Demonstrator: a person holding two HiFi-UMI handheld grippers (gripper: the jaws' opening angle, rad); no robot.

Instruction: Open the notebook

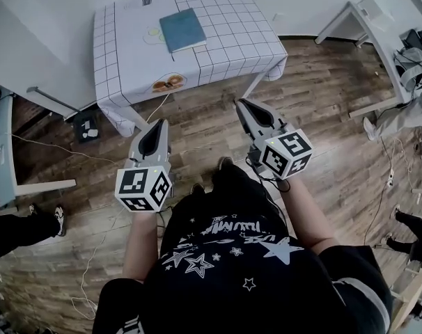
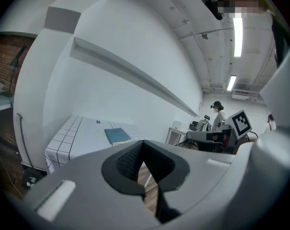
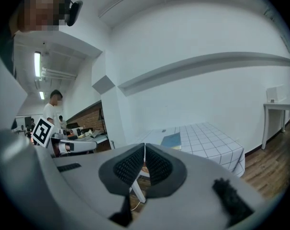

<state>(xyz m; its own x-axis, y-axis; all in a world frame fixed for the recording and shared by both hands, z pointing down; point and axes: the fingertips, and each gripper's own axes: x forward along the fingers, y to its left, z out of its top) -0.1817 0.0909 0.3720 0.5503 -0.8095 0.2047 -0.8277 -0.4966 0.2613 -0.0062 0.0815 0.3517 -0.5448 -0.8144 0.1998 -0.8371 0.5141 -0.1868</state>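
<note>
Well short of the notebook (image 1: pixel 182 29), both grippers, out over the wooden floor (image 1: pixel 197 127). Left gripper (image 1: pixel 157 126): jaws pressed fully together, nothing between them, touching nothing. Right gripper (image 1: pixel 243 104): just to the right and slightly farther out, jaws likewise clenched and empty. Both pointed toward the far surface (image 1: pixel 232 26), a small one under a checked cloth. Blue notebook closed and flat near the middle of that surface, clear of its edges, well apart from either pair of jaws.
</note>
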